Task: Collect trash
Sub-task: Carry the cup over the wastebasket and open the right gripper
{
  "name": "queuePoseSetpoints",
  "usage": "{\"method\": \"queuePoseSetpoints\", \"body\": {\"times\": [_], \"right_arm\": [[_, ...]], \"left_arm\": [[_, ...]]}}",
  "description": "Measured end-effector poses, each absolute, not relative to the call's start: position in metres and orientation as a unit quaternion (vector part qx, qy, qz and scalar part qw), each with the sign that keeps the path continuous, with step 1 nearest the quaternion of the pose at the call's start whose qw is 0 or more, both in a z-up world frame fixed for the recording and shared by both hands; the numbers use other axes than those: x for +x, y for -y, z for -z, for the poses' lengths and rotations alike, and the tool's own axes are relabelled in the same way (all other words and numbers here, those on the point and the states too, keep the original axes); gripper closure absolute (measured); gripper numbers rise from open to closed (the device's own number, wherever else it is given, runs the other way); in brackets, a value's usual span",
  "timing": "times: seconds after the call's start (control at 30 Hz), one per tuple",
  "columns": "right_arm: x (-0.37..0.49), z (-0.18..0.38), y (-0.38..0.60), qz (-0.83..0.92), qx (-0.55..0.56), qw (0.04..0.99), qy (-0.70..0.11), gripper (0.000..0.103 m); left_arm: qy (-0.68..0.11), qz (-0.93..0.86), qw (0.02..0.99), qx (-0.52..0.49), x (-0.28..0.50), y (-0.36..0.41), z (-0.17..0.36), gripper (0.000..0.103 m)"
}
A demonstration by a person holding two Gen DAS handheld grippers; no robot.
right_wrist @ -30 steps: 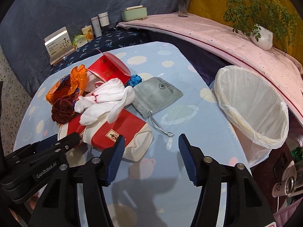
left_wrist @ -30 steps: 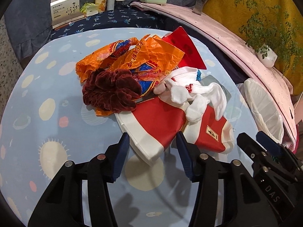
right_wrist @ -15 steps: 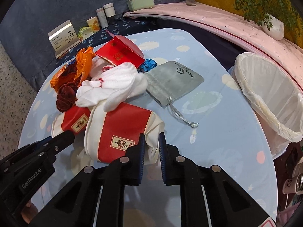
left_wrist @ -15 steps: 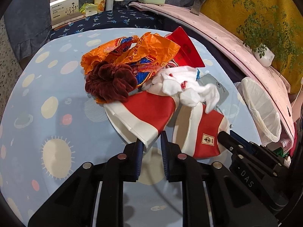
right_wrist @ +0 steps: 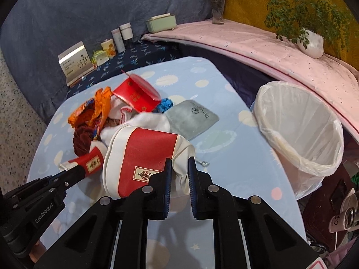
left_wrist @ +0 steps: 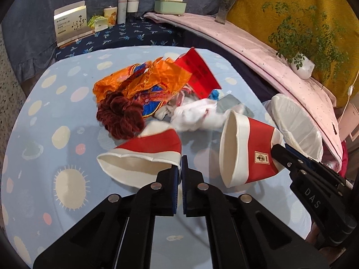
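My left tongs (left_wrist: 180, 164) pinch one pouch (left_wrist: 143, 157); right tongs (right_wrist: 179, 168) clamp the other (right_wrist: 143, 154). Thin grips may slip before bin (right_wrist: 298, 130) at 2 o'clock.

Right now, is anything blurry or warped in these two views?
Left wrist view: white cloth smeared by motion blur; the pink shelf bows from fisheye distortion. Right wrist view: red packet slightly blurred; dark vignette at the corners.

Crinkled glossy orange plastic wrapper (left_wrist: 143, 87); plush maroon velvet scrunchie (left_wrist: 120, 117); matt grey cloth pouch (right_wrist: 193, 118)
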State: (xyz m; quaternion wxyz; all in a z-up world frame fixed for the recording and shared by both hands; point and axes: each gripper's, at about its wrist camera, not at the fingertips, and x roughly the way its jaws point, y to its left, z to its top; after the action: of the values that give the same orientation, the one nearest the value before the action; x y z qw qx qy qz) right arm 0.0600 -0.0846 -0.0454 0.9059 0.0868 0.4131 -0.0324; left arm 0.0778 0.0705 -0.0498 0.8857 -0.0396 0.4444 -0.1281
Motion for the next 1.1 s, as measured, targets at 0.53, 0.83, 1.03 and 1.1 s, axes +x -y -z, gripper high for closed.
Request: {"method": "queuePoseSetpoints", "body": {"times": [0.53, 0.83, 1.03, 1.1], "right_arm": [[0.036, 0.005, 0.146, 0.074, 0.112, 0.923, -0.360, 0.089], [0.027, 0.001, 0.217, 0.135, 0.136, 0.920, -0.342, 0.089], [0.026, 0.005, 0.271, 0.181, 0.156, 0.911, -0.336, 0.089], [0.026, 0.007, 0.287, 0.195, 0.161, 0.908, -0.335, 0.089]], "left_arm": [[-0.399, 0.190, 0.897, -0.011, 0.059, -0.010, -0.004, 0.101], [-0.383, 0.257, 0.887, 0.013, 0.067, 0.066, -0.021, 0.101], [-0.376, 0.307, 0.874, 0.034, 0.075, 0.120, -0.024, 0.101], [-0.373, 0.320, 0.870, 0.040, 0.077, 0.136, -0.023, 0.101]]}}
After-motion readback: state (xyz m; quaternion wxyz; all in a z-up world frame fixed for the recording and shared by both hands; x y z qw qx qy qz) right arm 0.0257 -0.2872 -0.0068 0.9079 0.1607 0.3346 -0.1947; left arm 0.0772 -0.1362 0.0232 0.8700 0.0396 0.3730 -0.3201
